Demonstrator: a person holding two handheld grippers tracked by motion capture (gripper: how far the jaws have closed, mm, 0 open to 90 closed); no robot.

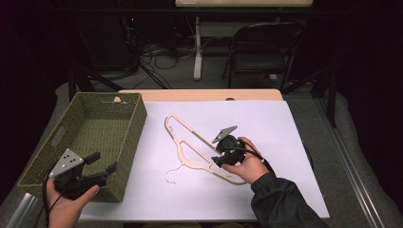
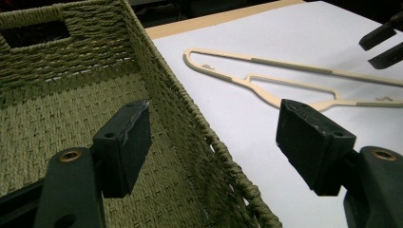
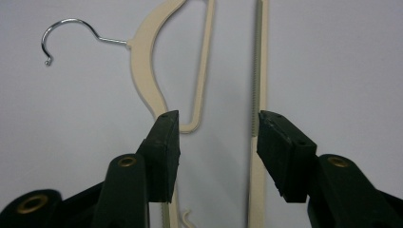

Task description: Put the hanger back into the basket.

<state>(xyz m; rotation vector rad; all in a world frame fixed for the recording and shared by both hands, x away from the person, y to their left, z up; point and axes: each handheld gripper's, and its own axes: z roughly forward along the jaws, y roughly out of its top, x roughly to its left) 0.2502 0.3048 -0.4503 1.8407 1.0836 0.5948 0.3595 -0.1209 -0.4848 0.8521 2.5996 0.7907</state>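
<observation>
A cream hanger with a wire hook lies flat on the white sheet in the middle of the table. My right gripper points down at it. In the right gripper view its jaws stand apart on either side of the hanger's long bar and inner bar, with no pad pressing on them. My left gripper is open and holds nothing; it hovers over the near right wall of the green woven basket. The left gripper view shows that wall between its jaws, with the hanger beyond.
The basket has nothing in it and takes up the table's left side. The white sheet covers most of the table, with a wooden edge at the back. A folding chair and cables stand on the floor behind.
</observation>
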